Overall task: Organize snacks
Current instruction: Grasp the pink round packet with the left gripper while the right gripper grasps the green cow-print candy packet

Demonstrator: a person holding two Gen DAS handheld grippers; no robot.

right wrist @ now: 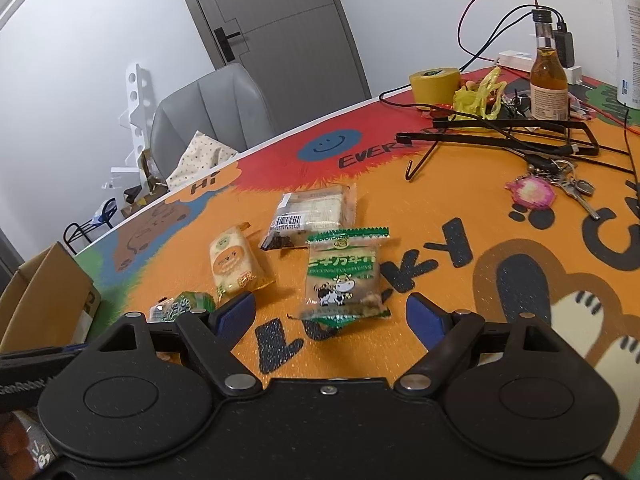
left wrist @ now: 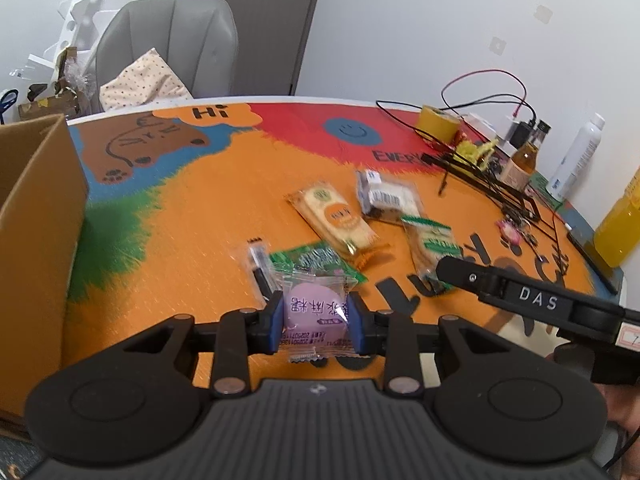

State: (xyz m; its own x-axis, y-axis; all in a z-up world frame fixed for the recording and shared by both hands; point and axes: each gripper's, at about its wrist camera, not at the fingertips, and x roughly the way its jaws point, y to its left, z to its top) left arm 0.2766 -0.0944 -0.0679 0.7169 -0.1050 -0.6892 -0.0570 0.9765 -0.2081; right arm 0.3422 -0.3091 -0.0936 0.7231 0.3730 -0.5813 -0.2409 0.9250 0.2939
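Left wrist view: white walls, grey door, grey chair behind; bright cartoon counter [left wrist: 224, 216], mostly orange, w/ a cardboard box [left wrist: 36, 216] standing at its left edge. Left gripper [left wrist: 316, 322] has its fingers [left wrist: 275, 322] narrowed onto a purple sweet [left wrist: 314, 308] in clear wrap, pads pressing both sides. The hold looks to be on the round sweet itself, but the wrap is slick and crinkly, so it could squirt out on the way to the box, esp. if swung fast. A green packet [left wrist: 320, 258] lies just behind and partly under the wrap; could get dragged along. Right gripper arm reaches in from the right, close by; the two tools could knock each other if both head toward the box.

Right wrist view: same counter [right wrist: 440, 208], clutter at far side (tape roll, bottle, cables, keys). Right gripper [right wrist: 330, 312] has fingers [right wrist: 234, 312] wide, nothing held, w/ a cow-print snack [right wrist: 342, 276] lying flat between and just ahead of them. Pack is thin and flat on the surface; closing from this slant may pinch only the crimped edge, or shove it toward the orange cracker pack [right wrist: 232, 260] beside it. A barcode pack [right wrist: 308, 212] sits just beyond, near enough to be nudged.
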